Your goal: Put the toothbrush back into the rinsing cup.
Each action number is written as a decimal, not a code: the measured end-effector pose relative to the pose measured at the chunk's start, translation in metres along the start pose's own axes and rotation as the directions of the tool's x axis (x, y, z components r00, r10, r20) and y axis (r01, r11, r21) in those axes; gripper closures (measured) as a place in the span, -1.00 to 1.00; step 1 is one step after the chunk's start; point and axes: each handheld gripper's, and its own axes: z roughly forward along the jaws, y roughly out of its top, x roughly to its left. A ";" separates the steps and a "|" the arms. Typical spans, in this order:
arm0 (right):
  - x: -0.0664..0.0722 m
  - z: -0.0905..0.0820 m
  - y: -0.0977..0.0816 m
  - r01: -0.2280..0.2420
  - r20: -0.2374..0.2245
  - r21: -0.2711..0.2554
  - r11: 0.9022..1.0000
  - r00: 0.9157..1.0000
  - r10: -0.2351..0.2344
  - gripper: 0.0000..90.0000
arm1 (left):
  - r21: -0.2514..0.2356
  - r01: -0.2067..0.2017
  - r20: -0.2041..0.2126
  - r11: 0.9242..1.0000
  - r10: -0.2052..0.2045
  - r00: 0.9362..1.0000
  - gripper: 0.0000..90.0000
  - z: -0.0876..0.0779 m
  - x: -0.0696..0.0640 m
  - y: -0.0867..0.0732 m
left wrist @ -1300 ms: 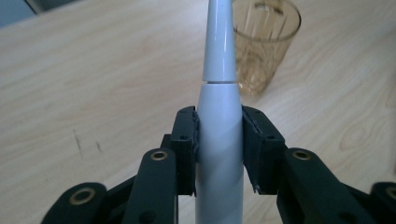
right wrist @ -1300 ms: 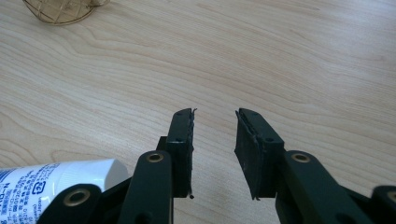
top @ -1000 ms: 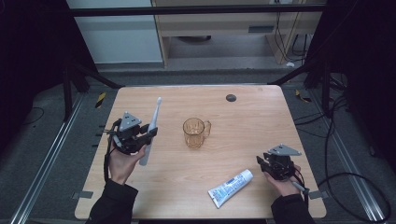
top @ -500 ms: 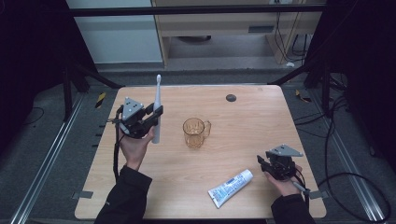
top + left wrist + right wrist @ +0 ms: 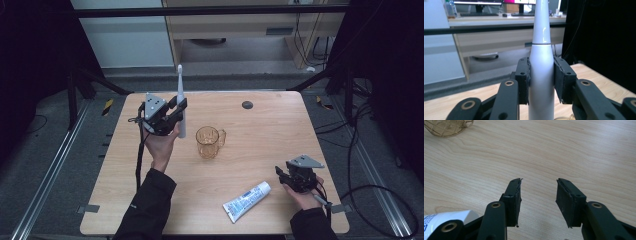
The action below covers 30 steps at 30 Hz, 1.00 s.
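Jaws of the left gripper, left of centre in the high view, are clamped on one white electric toothbrush, which stands upright with its head toward the top of the frame. One amber glass mug sits near the middle of the pale wooden table, just right of the toothbrush. One toothpaste tube lies flat near the bottom edge. The right gripper rests low at the lower right, beside the tube, held by the right hand. One small dark disc lies near the table's far edge. Grey floor, metal rails and cables surround the table; a beige cabinet stands beyond it.

In the left gripper view, both pads press the sides of the toothbrush at centre frame; a desk with monitors crosses the top, and dark curtain fills the right.

In the right gripper view, the jaws stand apart above bare wood grain of the table. The mug's base shows at the upper left and the tube's white end at the lower left.
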 end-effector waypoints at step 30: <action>-0.001 0.003 -0.002 0.015 0.010 -0.011 1.000 1.000 -0.015 0.09 | 0.001 0.010 0.075 1.000 -0.010 0.997 0.49 0.054 -0.034 -0.029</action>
